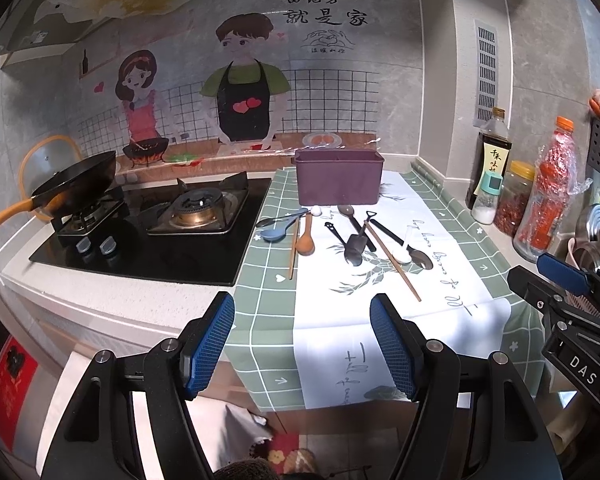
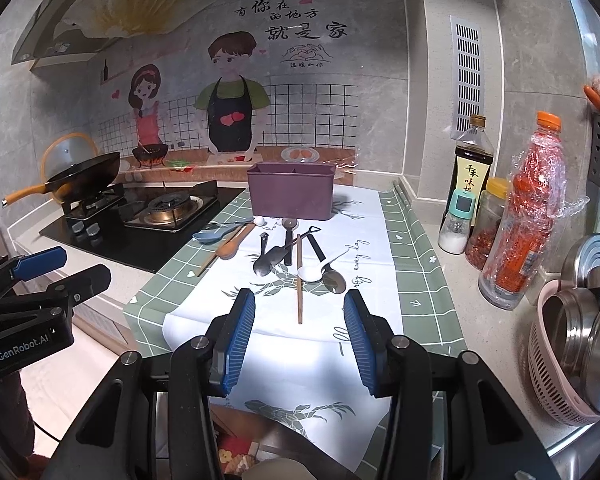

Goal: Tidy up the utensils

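Observation:
A purple utensil box (image 1: 339, 178) (image 2: 291, 190) stands at the back of the cloth-covered counter. In front of it lie several utensils: a blue spoon (image 1: 276, 230) (image 2: 210, 235), a wooden spoon (image 1: 306, 240) (image 2: 231, 245), a metal shovel-shaped spoon (image 1: 356, 246) (image 2: 272, 258), a white spoon (image 1: 403, 254) (image 2: 311, 273), dark-handled spoons and wooden chopsticks (image 1: 394, 262) (image 2: 299, 280). My left gripper (image 1: 302, 334) hangs open over the counter's front edge, holding nothing. My right gripper (image 2: 299, 336) is open and holds nothing too, just short of the near chopstick tip.
A gas hob (image 1: 188, 216) with a wok (image 1: 76, 182) sits to the left. Sauce bottle (image 2: 471, 168), salt shaker (image 2: 456, 222), chilli jar (image 2: 486, 226) and orange-capped bottle (image 2: 528, 216) line the right. A pink basket (image 2: 556, 364) with steel bowls is at the near right.

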A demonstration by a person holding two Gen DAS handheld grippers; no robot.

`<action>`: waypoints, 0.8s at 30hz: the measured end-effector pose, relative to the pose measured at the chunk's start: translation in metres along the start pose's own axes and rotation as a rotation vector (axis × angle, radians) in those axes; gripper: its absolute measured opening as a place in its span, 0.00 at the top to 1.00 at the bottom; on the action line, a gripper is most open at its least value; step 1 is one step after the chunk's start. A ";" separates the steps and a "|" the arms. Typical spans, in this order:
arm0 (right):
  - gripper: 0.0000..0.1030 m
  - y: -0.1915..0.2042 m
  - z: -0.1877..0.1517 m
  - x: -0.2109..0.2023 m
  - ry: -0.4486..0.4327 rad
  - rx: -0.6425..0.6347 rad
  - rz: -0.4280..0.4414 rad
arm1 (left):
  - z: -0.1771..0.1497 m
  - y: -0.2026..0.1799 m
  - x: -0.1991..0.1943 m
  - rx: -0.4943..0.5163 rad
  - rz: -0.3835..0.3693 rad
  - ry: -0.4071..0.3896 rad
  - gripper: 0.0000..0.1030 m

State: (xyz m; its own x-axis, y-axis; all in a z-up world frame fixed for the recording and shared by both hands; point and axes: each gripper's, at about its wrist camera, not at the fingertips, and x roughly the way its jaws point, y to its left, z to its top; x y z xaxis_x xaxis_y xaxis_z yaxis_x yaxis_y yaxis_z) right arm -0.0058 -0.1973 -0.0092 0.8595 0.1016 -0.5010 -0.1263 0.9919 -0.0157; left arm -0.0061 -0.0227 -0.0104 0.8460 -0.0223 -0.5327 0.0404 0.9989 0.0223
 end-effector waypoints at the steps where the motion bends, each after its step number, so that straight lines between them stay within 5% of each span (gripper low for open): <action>1: 0.57 0.000 0.000 0.000 0.000 0.000 0.000 | 0.001 0.004 0.000 0.007 0.000 -0.003 0.31; 24: 0.57 0.003 0.004 0.031 0.048 -0.012 -0.009 | 0.002 0.022 0.033 -0.020 -0.023 0.079 0.31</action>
State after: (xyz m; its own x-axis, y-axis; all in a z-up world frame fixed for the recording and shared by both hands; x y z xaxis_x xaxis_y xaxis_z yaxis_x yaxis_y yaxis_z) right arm 0.0228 -0.1913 -0.0210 0.8360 0.0883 -0.5416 -0.1245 0.9918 -0.0304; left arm 0.0244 -0.0013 -0.0259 0.8001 -0.0431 -0.5983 0.0485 0.9988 -0.0070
